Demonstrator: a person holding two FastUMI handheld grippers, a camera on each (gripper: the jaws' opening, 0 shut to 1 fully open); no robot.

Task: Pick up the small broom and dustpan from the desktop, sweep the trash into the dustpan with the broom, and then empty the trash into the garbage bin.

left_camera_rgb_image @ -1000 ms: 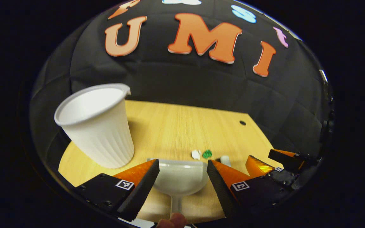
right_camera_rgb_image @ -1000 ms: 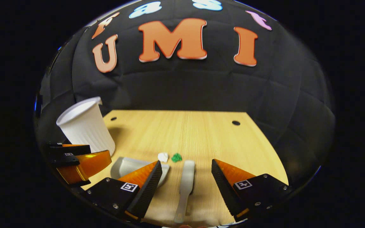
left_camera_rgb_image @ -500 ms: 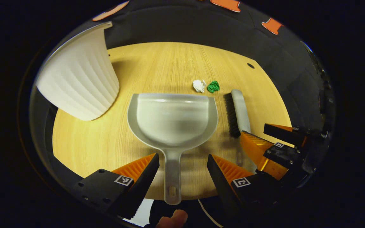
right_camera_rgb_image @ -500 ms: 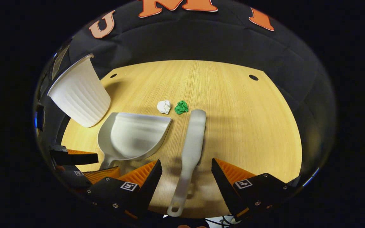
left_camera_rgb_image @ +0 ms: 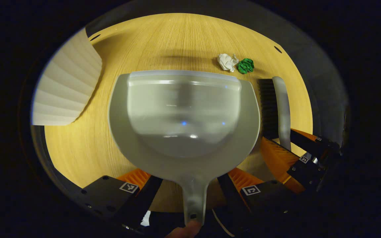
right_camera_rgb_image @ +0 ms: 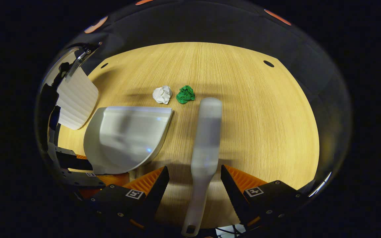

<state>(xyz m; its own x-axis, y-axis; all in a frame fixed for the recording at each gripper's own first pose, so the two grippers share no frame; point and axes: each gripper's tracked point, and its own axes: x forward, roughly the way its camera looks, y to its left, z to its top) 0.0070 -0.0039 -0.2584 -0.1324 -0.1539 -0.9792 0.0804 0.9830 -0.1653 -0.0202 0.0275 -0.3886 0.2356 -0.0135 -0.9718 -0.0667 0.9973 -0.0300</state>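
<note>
1. Beside the dustpan (left_camera_rgb_image: 184, 122), on its right: small broom (right_camera_rgb_image: 205, 145) lying flat on the bench (right_camera_rgb_image: 260, 132), bristles toward the pan, handle toward the near edge. Probably laid out so for one claw each.
2. Just beyond the dustpan's front lip: white paper ball (right_camera_rgb_image: 162, 94) and green paper ball (right_camera_rgb_image: 185, 94), touching or nearly so. Short sweep into the pan, by the look of it.
3. Left of the dustpan: ribbed white cup (left_camera_rgb_image: 66, 96), likely serving as the garbage bin.
4. Left claw (left_camera_rgb_image: 190, 185) wide open, straddling the dustpan handle, gripping nothing yet.
5. Right claw (right_camera_rgb_image: 195, 185) likewise wide open either side of the broom handle, no contact visible.
6. Against half a second back: both claws closer and tipped more steeply down; dustpan much larger in the left gripper view, handles deeper between the fingers. Objects unmoved on the bench.
</note>
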